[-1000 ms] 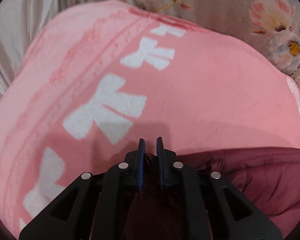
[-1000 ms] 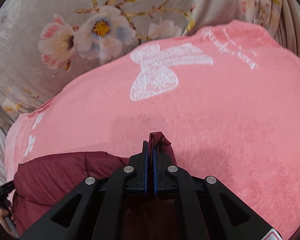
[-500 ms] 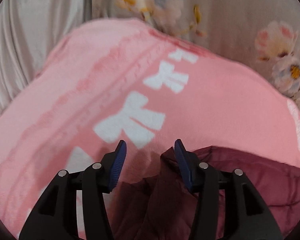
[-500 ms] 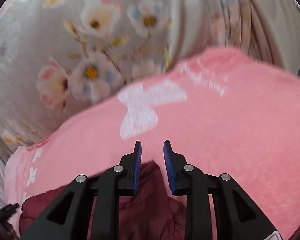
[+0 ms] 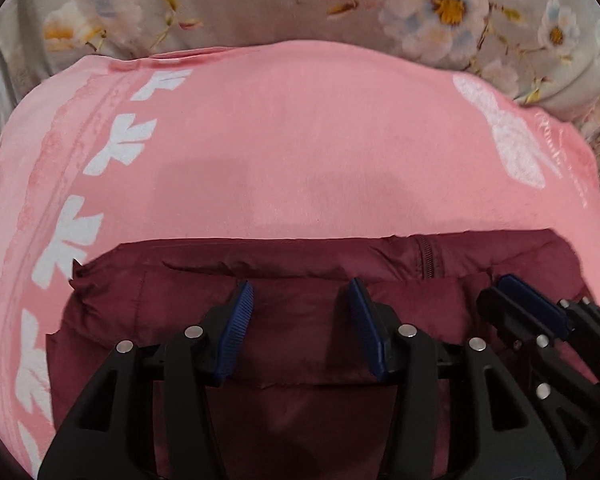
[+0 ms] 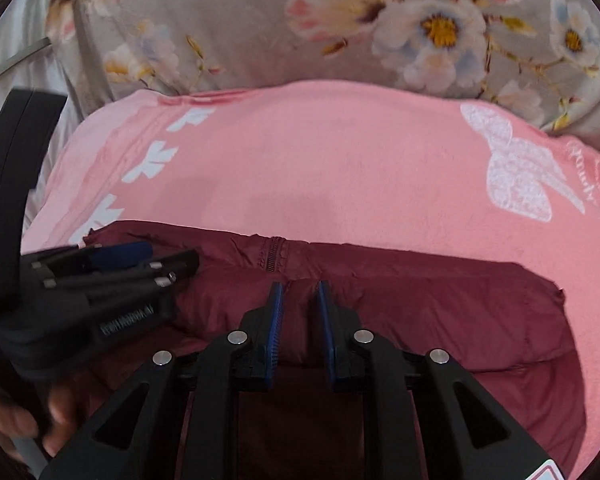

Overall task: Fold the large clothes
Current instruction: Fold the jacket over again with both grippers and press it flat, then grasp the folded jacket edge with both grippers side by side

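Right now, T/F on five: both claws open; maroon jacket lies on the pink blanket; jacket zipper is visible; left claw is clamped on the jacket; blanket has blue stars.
1. Both the left claw and right claw are open. True.
2. The maroon jacket lies on the pink blanket. True.
3. The jacket's zipper shows at its far edge. True.
4. The left claw is clamped on the jacket. False: its jaws stand apart above the fabric, gripping nothing.
5. The blanket carries blue stars. False: it has white bows along one side and a white lace-pattern bow on the other.
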Motion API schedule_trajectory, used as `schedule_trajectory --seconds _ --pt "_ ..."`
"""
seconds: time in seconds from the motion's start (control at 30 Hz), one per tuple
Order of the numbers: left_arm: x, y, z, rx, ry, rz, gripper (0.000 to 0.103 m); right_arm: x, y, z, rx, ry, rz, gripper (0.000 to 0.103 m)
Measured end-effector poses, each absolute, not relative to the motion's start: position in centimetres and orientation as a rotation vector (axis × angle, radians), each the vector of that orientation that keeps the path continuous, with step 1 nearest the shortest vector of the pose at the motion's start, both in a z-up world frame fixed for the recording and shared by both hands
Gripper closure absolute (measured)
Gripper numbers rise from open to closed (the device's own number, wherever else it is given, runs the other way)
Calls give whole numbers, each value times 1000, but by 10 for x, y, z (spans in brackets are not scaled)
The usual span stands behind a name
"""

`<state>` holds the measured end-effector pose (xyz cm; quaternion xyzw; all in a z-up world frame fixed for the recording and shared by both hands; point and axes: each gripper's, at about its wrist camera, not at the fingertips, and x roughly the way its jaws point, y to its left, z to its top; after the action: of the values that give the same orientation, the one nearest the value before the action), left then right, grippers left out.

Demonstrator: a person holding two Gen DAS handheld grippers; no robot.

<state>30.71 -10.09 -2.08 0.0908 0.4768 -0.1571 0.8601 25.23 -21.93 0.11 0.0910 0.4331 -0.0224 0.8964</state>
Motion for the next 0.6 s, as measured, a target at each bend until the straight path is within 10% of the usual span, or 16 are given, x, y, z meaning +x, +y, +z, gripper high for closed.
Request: schedule_trajectory --seconds 0.6 --pt "311 -105 -47 215 900 -266 46 261 -238 -44 310 923 -53 91"
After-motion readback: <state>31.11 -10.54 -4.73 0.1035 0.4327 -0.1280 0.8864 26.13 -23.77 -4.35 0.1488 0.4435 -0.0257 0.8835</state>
